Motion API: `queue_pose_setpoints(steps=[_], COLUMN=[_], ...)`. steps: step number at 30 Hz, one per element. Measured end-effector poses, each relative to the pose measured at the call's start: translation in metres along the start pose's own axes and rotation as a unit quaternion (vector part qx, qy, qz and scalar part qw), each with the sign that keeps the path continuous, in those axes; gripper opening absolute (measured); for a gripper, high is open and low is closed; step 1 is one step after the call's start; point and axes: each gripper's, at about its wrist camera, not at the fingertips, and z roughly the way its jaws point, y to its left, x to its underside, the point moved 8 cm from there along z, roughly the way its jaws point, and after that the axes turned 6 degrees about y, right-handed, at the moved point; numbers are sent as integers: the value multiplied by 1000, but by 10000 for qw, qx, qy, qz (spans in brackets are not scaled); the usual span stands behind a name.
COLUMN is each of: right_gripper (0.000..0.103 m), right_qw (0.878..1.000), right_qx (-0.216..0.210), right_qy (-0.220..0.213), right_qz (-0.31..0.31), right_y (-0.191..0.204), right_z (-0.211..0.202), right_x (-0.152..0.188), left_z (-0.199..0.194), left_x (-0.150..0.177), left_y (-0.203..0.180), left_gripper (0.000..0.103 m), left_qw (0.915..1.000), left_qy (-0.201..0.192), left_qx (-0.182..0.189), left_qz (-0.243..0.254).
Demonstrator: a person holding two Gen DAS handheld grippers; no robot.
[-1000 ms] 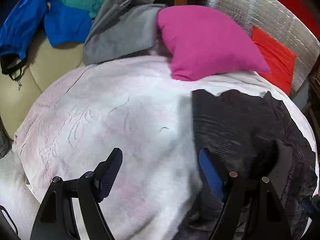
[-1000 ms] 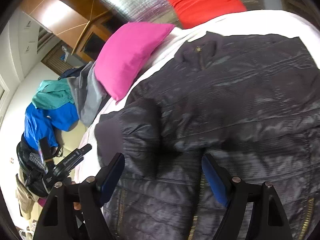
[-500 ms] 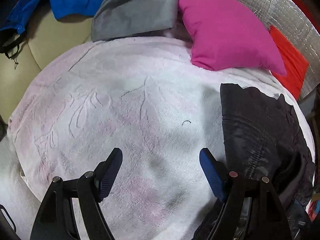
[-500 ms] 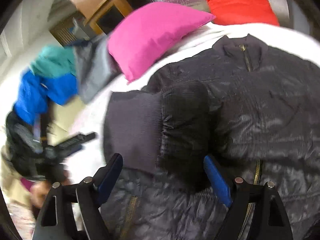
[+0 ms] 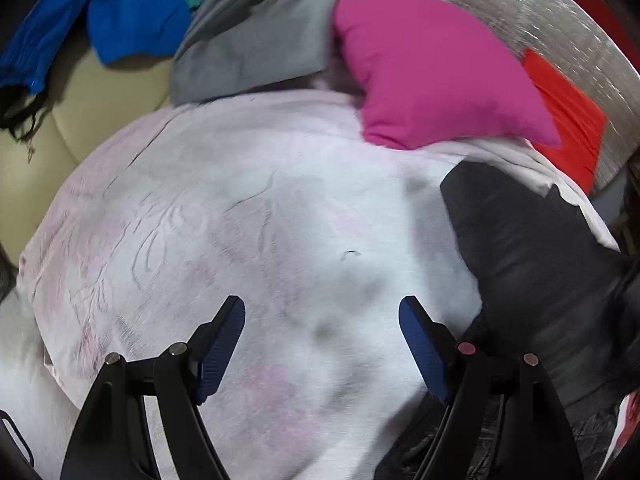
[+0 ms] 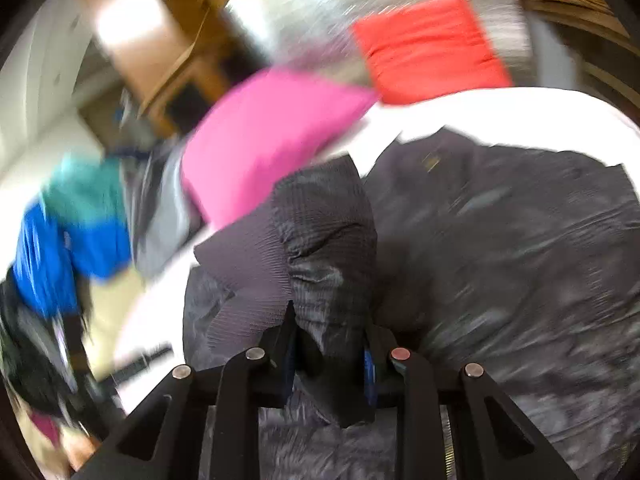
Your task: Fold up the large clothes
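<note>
no legible writing, black jacket, pink cushion

jacket: quilted, slight sheen | blanket: matt embossed cloth | headboard: shiny foil

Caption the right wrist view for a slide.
Right gripper closing on the sleeve of a dark quilted jacket spread on a white blanket.

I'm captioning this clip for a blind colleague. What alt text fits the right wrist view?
The right tongs are closing on the sleeve of a black quilted jacket spread on a white blanket. Behind it, blurred, lie a pink pillow, a red cushion and a pile of blue, teal and grey clothes.
</note>
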Motion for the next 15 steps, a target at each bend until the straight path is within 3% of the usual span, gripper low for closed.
queue_pose_setpoints(steps=[3, 5, 6, 7, 8, 13, 15], right_gripper=[30, 39, 63, 76, 83, 83, 83], right_qw=[9971, 9895, 9836, 9734, 9674, 9525, 9564], right_qx=[51, -222, -341, -483, -564, -716, -721], right_qy=[-369, -188, -6, 149, 85, -147, -118], right_qz=[661, 1419, 1772, 2234, 2467, 2955, 2826], right_y=[-54, -103, -123, -149, -164, -221, -220], right_z=[-21, -23, -21, -20, -24, -40, -39], right_x=[-28, -34, -32, -26, -23, -8, -6], left_z=[-2, -3, -3, -3, -3, 7, 11], left_x=[1, 2, 2, 3, 3, 8, 10], left_y=[-23, -38, -48, -57, -63, -100, -110], left_gripper=[80, 80, 80, 80, 80, 80, 80], left_qw=[9995, 9988, 9982, 9976, 9973, 9948, 9940], left_qy=[-78, -126, -163, -195, -204, -133, -89], left_qx=[97, 128, 149, 184, 204, 256, 214], left_qz=[276, 455, 554, 636, 675, 978, 1068])
